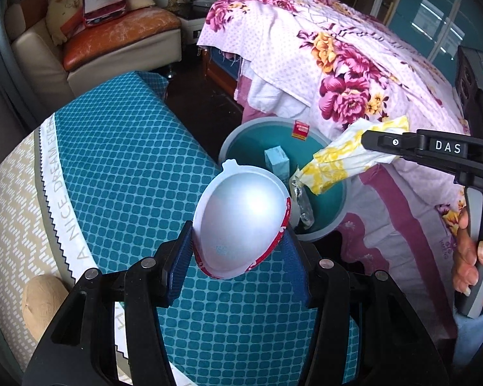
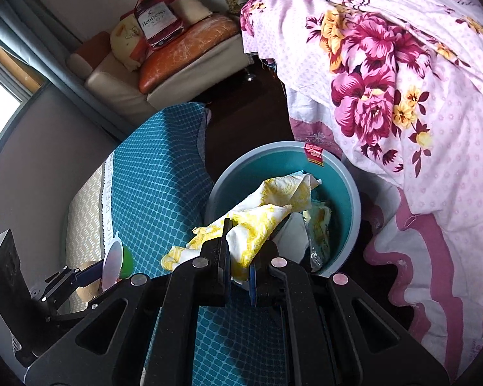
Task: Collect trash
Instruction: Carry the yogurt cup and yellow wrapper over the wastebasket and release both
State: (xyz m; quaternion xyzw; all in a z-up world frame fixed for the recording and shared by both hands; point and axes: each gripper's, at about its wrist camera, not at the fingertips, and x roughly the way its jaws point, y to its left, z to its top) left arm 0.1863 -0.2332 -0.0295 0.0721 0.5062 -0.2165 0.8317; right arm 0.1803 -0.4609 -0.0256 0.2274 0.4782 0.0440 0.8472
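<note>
Left gripper [image 1: 238, 244] clamped on foil-lidded cup [image 1: 241, 222] above tabletop [image 1: 128, 160]; right gripper [image 2: 240, 257] clamped on yellow-patterned wrapper [image 2: 264, 215] over teal bin [image 2: 351, 186].

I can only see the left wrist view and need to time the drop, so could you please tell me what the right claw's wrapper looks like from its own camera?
Observer: The right claw is shut on the yellow-patterned wrapper, whose far end reaches over the teal bin.
Operator: Thank you. Is there more in the bin than the blue box I see?
Observer: Yes, clear crinkled plastic lies against the bin's near wall.
Operator: And does my cup look plain from there?
Observer: No, the cup in the left claw has a green body behind its foil lid.
</note>
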